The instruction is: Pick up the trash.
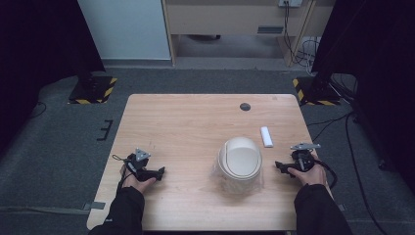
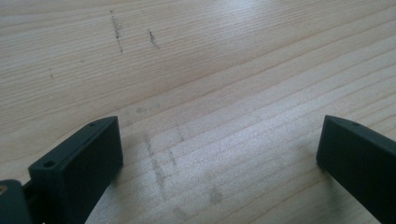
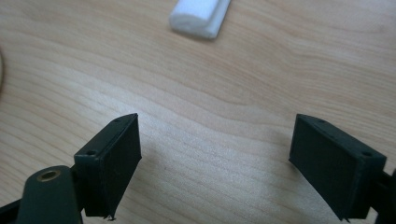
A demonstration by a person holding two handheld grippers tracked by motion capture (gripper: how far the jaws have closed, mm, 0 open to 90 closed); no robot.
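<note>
A wooden table (image 1: 195,127) stands on grey carpet, with a person's two forearms in dark sleeves coming in from its near edge. The left gripper (image 1: 157,172) rests low on the near left part of the table, held in the left hand (image 1: 138,182); in the left gripper view its jaws stand wide apart with bare, faintly scuffed wood between them. The right gripper (image 1: 279,166) sits near the right edge in the right hand (image 1: 309,174), and the right gripper view shows its jaws wide too, gripping nothing.

Between the two grippers, nearer the right one, a cream domed lid (image 1: 239,157) lies on a clear plastic wrap (image 1: 238,183). A small white block (image 1: 266,136) lies just beyond the right gripper, apart from the lid; it lies ahead of the jaws in the right gripper view (image 3: 200,17). A dark round grommet (image 1: 245,106) is set in the table's far side
</note>
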